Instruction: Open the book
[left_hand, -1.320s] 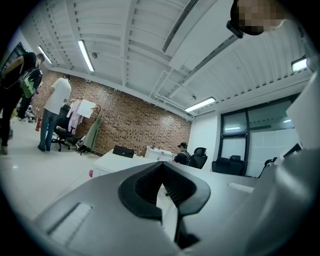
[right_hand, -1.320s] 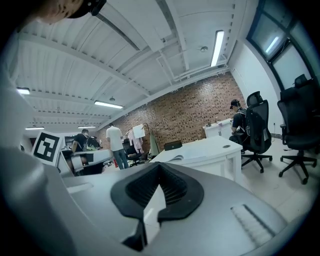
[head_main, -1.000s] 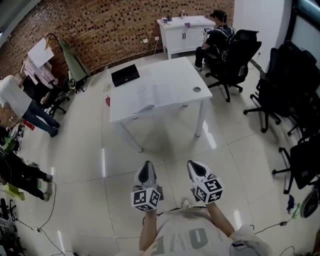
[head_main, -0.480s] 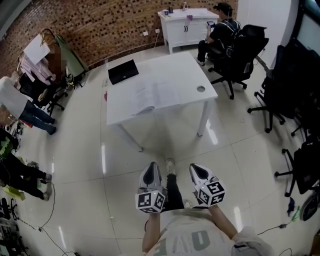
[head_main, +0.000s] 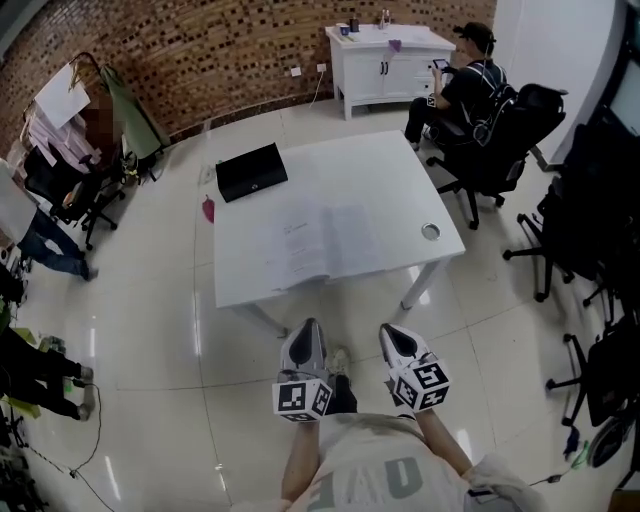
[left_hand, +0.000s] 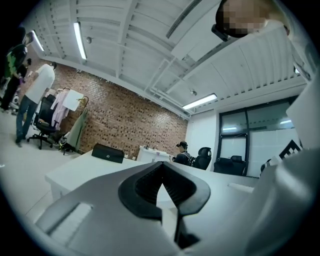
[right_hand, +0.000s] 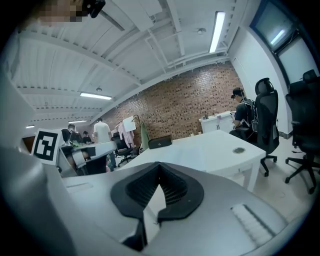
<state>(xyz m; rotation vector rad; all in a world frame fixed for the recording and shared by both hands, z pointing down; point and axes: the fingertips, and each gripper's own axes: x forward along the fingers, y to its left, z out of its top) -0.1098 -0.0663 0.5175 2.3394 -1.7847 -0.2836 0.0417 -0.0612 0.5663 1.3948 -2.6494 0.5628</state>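
Holds left gripper (head_main: 307, 325) and right gripper (head_main: 389, 331) side by side, each closed tight on nothing, just short of white table (head_main: 380, 170); finds book (head_main: 325, 245) lying flat there, near front edge, untouched by either

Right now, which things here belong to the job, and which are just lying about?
Job: book, white table under it, left gripper and right gripper, both shut, empty.
Lying about: black case, pink object by the table's edge, office chair, white cabinet.
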